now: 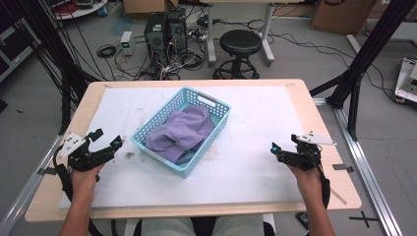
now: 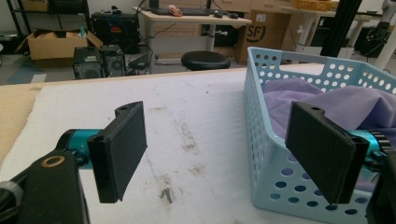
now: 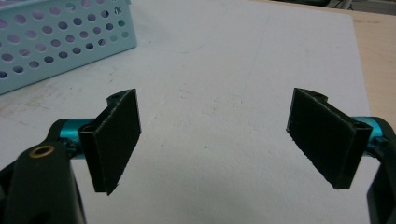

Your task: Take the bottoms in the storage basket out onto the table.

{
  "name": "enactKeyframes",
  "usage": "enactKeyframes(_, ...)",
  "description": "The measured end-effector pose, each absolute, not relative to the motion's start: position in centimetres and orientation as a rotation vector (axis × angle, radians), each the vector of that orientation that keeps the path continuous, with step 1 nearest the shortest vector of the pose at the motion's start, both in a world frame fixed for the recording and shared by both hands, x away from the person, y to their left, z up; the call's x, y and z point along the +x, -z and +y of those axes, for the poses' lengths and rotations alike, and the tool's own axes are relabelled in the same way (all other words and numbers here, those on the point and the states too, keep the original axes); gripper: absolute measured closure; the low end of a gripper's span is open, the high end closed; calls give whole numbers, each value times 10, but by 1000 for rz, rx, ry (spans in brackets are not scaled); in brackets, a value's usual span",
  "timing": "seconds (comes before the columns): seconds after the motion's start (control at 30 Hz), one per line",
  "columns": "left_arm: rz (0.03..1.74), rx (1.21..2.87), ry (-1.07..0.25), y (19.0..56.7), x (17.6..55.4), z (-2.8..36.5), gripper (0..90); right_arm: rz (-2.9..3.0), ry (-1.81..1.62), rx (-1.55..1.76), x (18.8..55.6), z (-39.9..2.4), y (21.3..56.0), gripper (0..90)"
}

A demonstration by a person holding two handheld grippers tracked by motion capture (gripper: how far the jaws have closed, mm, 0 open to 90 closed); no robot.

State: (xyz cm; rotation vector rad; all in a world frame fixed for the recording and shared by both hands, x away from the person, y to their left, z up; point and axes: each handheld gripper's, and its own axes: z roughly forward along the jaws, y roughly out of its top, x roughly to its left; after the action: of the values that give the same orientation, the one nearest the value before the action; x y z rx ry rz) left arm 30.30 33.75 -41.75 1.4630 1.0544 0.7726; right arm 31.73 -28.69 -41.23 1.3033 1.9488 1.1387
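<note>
Overhead, purple cloth (image 1: 184, 132) fills basket (image 1: 216, 104) — both tools, left (image 1: 109, 138) and right (image 1: 282, 143), gape empty.

in the left gripper view, far beyond the open jaws and past the table's far edge, the letters "sf" are printed in dark ink inside a round-cornered outline on a brown cardboard box (image 2: 261, 35) standing on the floor. no other text, label, brand, number or sign can be read; a mark on another box in the high view is too small to be made out.
</note>
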Motion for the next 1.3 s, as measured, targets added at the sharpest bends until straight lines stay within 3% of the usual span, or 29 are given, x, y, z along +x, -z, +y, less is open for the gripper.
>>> enactKeyframes(0.63,1065,1455,-774,419,304,339,206,1953,-1145,1305,319,-287,413,175)
enactKeyframes(1.3,1065,1442,-769,419,303,341,206,2028,-1321,1232,318,-260,398,175)
